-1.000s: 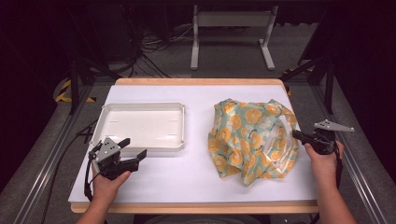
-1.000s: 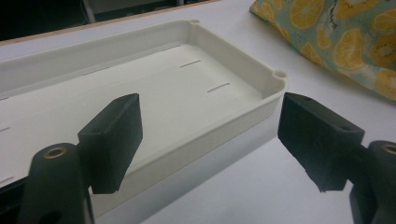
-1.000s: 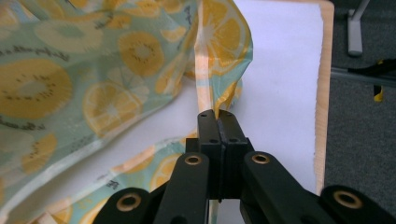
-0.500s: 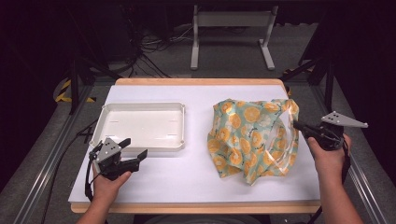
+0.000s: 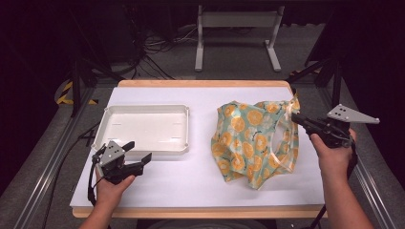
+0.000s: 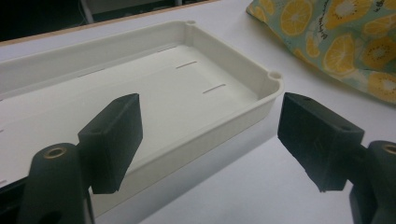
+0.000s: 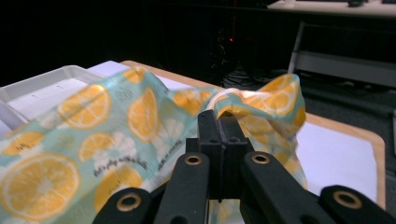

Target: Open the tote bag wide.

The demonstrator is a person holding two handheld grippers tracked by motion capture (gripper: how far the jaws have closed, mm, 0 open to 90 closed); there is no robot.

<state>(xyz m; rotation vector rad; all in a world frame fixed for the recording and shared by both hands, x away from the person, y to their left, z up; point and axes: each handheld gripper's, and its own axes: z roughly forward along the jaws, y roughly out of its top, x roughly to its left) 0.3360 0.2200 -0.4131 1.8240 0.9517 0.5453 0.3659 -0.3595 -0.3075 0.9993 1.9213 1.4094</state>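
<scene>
Two grippers: you hold one in each hand, both over the white table (image 5: 191, 191).
Right gripper (image 5: 295, 117): it sits at the right edge of the table, pointing left into the fruit-print bag (image 5: 253, 140). In the right gripper view the right gripper (image 7: 218, 122) has its jaws pressed together on a raised fold of the bag (image 7: 107, 135), pinching the fabric near a pale looped handle.
Bag position: it lies crumpled on the right half of the table, its right edge lifted where you grip it, the rest sagging down to the surface. It is well apart from the tray.
Bag look: teal cloth printed with orange slices, with a clear or pale strap showing along the right side.
Left gripper (image 5: 141, 152): you hold it low at the near left part of the table, just in front of the white tray (image 5: 107, 125). Its jaws are spread wide and hold nothing. In the left gripper view the left gripper (image 6: 210, 135) points at the tray's near wall (image 6: 196, 149), with a corner of the bag (image 6: 345, 42) at the upper right.
Tray: a shallow white rectangle on the left half of the table.
Your hands: the left hand (image 5: 111, 188) wraps its gripper from below; the right hand (image 5: 334, 155) holds its own from behind.
</scene>
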